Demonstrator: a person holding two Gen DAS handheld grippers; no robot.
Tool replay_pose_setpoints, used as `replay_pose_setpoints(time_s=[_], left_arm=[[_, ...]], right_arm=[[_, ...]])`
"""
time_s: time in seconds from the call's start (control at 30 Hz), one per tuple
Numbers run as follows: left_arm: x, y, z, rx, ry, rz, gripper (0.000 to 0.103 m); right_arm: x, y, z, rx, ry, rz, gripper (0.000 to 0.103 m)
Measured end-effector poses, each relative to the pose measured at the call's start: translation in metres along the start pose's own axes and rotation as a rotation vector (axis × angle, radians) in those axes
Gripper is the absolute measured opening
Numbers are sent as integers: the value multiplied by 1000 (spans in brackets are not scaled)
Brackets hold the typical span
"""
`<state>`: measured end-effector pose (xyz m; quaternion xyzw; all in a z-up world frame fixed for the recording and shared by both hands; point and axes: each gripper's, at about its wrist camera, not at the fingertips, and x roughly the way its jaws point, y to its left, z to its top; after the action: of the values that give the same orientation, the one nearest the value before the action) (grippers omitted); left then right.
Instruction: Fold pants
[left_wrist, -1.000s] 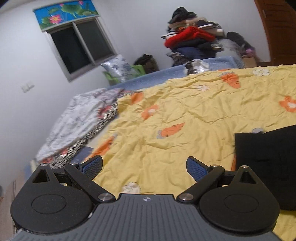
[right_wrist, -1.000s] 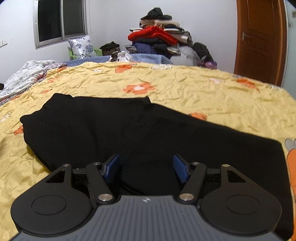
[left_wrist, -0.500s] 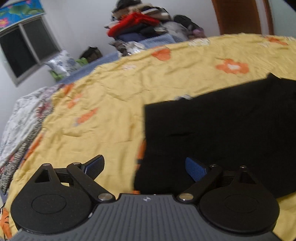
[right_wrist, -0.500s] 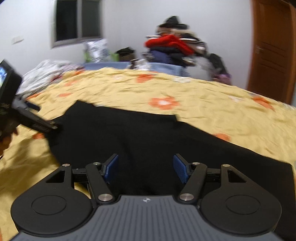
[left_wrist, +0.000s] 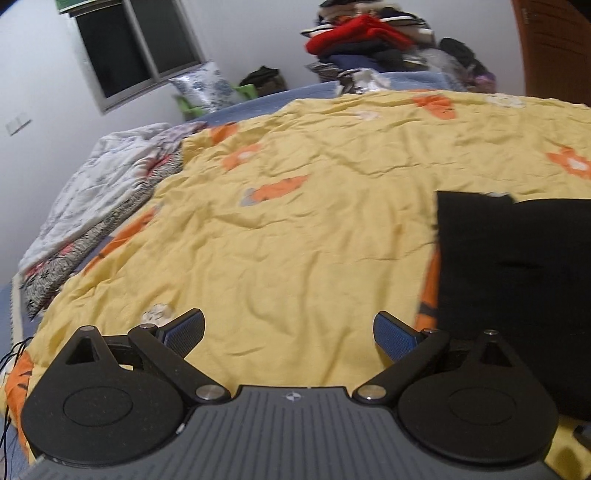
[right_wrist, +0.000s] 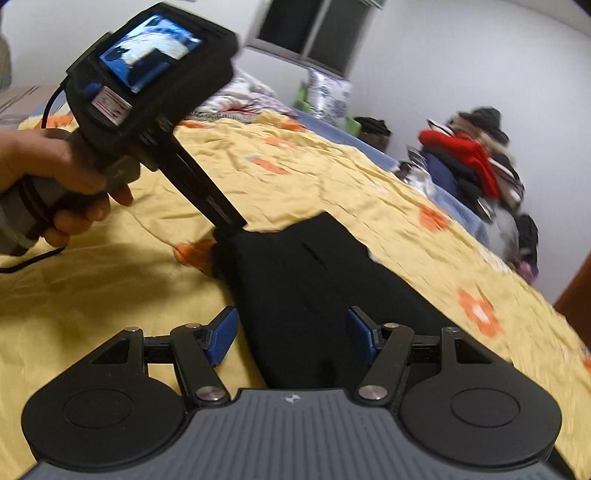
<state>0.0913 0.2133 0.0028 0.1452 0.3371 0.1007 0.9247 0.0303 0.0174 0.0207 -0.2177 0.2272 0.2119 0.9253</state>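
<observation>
item: black pants (right_wrist: 314, 280), flat on the yellow quilt (left_wrist: 295, 229), ahead of and partly between the spread pads of the right gripper (right_wrist: 291, 338), nothing pinched. left gripper (left_wrist: 288, 334) also spread, empty, its tip beside the pants' far corner (contact unclear in the right view). step, as judged: taking hold. next: close on the edge, then lift it over.

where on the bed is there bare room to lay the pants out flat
Widest free patch: the yellow quilt between the pants and the crumpled bedding along its edge. A bare strip also runs beyond the pants towards the clothes pile. It is crowded at the pants' near corner, where the left claw reaches in.
</observation>
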Motion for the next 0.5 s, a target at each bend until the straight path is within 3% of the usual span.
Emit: replay_pose_setpoints(time_s=[0.23, 0.4, 0.5], left_arm=[[24, 19, -4, -88, 67, -23, 102], [30, 31, -6, -145, 74, -26, 103], [31, 37, -7, -177, 72, -7, 102]], right_arm=[[31, 33, 12, -177, 33, -54, 64], [40, 39, 11, -199, 47, -62, 65], [41, 37, 11, -189, 51, -69, 71]])
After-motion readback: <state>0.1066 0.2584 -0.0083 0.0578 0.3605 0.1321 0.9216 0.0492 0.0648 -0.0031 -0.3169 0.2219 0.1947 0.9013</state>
